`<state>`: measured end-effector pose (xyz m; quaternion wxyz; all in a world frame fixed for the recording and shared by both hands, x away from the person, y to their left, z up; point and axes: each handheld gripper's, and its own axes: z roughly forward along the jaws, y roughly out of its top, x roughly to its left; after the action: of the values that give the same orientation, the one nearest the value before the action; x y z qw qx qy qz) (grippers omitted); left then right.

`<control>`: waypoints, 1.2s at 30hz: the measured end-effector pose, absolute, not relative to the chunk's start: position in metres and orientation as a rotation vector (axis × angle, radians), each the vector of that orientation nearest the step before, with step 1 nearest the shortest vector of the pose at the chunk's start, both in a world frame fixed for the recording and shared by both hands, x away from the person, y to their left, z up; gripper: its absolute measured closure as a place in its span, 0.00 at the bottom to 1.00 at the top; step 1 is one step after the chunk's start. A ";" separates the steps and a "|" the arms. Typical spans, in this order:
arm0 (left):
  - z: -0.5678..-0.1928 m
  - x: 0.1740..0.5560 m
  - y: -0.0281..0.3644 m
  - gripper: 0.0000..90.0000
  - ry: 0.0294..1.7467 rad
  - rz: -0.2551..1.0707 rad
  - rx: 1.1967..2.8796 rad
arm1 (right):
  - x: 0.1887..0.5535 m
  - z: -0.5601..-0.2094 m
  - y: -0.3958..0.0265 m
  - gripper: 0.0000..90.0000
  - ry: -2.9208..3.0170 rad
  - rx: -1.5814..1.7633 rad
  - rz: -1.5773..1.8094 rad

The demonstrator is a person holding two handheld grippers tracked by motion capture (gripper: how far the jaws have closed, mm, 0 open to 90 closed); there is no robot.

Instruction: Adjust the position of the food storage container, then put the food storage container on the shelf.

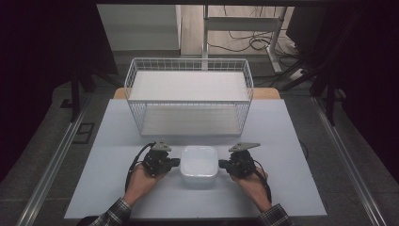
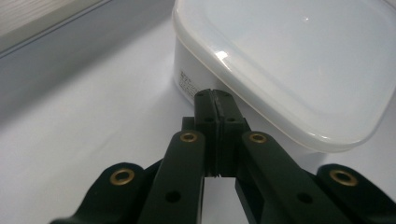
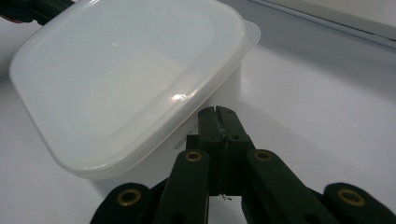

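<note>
Early stage, judged: white lidded container (image 1: 199, 164) on near centre of desk (image 1: 291, 141), not lifted, not yet in wire basket (image 1: 188, 96) standing far behind it. Left gripper (image 1: 177, 163) and right gripper (image 1: 221, 165) flanking container at left and right walls, tips at or just short of plastic; contact not certain. Jaws of both closed, nothing between them. Container: translucent white plastic, square with rounded corners, glossy lid with raised rim, small printed label on wall. Basket: white wire grid, rectangular, flat white shelf inside. Desk: matt pale surface.
</note>
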<state>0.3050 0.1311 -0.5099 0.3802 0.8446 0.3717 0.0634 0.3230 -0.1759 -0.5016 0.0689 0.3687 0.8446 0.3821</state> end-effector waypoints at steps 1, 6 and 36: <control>-0.509 0.301 0.133 1.00 0.957 0.168 2.155 | 0.321 -0.501 -0.173 0.99 2.552 1.098 1.148; -0.509 0.292 0.139 1.00 0.962 0.173 2.129 | 0.315 -0.500 -0.164 0.99 2.558 1.060 1.099; -0.519 0.258 0.178 0.05 0.964 0.250 2.017 | 0.299 -0.502 -0.189 0.04 2.506 0.894 1.065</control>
<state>0.2580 0.1784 -0.5194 0.4315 0.8090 0.3864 0.1002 0.2987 -0.1893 -0.5022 0.1374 0.3089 0.8661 0.3682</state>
